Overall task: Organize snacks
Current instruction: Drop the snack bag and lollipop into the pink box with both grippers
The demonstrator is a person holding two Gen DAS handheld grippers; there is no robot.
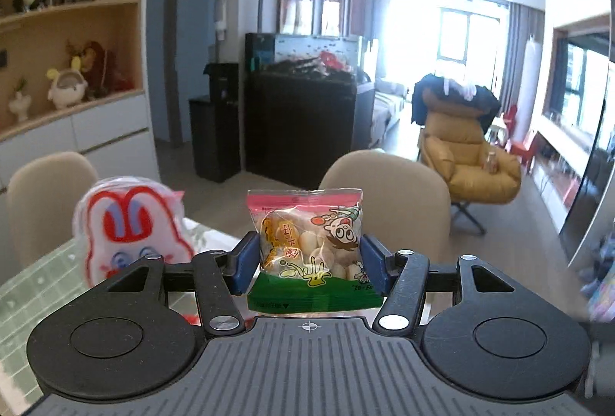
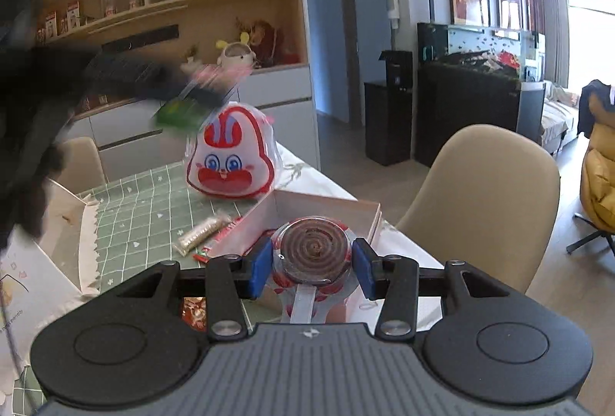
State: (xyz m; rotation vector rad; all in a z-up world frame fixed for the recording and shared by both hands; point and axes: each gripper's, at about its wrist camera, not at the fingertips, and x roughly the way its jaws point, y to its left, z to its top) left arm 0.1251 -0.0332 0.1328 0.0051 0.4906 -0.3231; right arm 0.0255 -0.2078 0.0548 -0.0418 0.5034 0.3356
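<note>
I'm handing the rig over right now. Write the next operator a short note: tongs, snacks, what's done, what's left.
Left tongs: shut on the puffed-snack bag, held up in the air.
Right tongs: shut on the spiral lollipop, held above the open box.
On the green tablecloth: the rabbit-face bag, a gold-wrapped stick pack and small red wrappers by the box.
Done: both snacks are picked up.
Left: place both, probably in the box, then gather the loose snacks.

The rabbit bag (image 2: 230,156) is set on the table (image 2: 150,193); right of and before it a box (image 2: 326,210) is placed, a long packet (image 2: 201,229) left of the box.
</note>
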